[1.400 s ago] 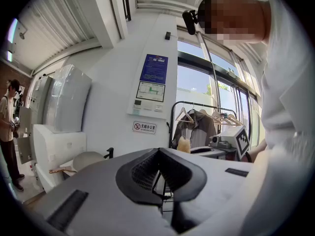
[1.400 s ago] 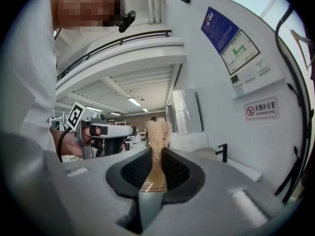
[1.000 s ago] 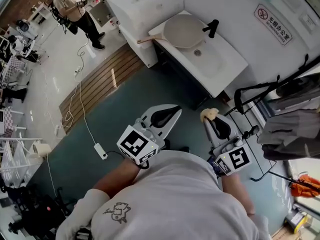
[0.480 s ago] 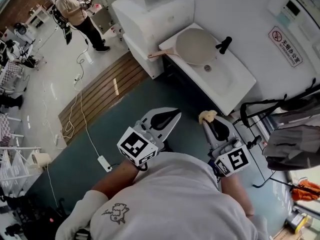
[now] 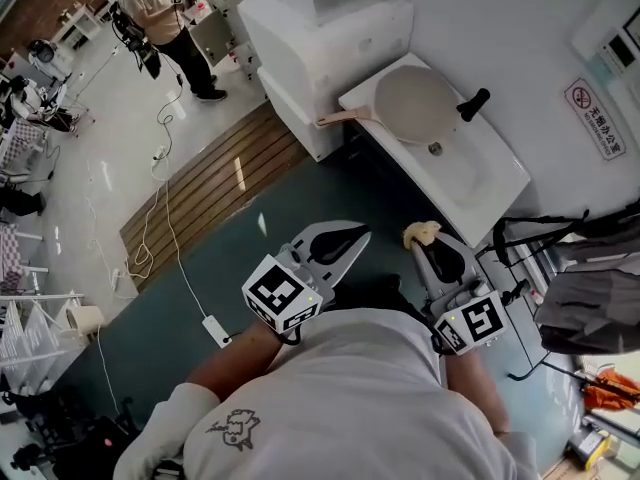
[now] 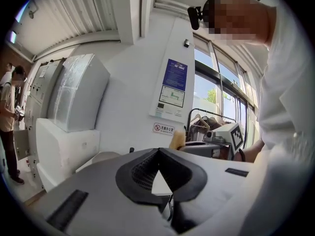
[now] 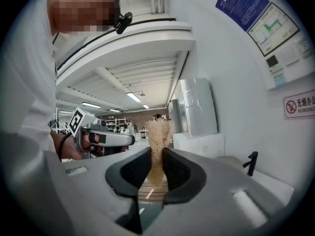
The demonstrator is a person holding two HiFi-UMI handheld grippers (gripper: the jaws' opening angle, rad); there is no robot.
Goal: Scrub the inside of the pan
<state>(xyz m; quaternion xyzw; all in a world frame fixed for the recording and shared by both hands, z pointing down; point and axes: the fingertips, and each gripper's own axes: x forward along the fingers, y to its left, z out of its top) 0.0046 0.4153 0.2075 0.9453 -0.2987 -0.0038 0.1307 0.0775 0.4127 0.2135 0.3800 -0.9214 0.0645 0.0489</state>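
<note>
The beige pan (image 5: 412, 103) lies in the white sink (image 5: 480, 183) with its wooden handle (image 5: 340, 119) pointing left, beside a black tap (image 5: 473, 103). My left gripper (image 5: 355, 233) is shut and empty, held level over the teal floor short of the sink. My right gripper (image 5: 425, 240) is shut on a yellow sponge (image 5: 420, 231), which sticks up between its jaws. In the right gripper view the sponge (image 7: 158, 132) fills the gap of the right gripper (image 7: 157, 154), with the pan (image 7: 229, 162) and left gripper (image 7: 106, 139) beyond. In the left gripper view the left gripper (image 6: 158, 152) shows closed pads.
A white cabinet (image 5: 320, 38) stands left of the sink. A slatted wooden mat (image 5: 210, 178) and a white cable with a power strip (image 5: 215, 330) lie on the floor. A clothes rack with garments (image 5: 590, 288) stands at the right. A person (image 5: 155, 13) stands far off.
Both grippers have been carried closer to the sink, which has shifted right and lower in the head view. The right still holds the sponge and the left stays shut.
</note>
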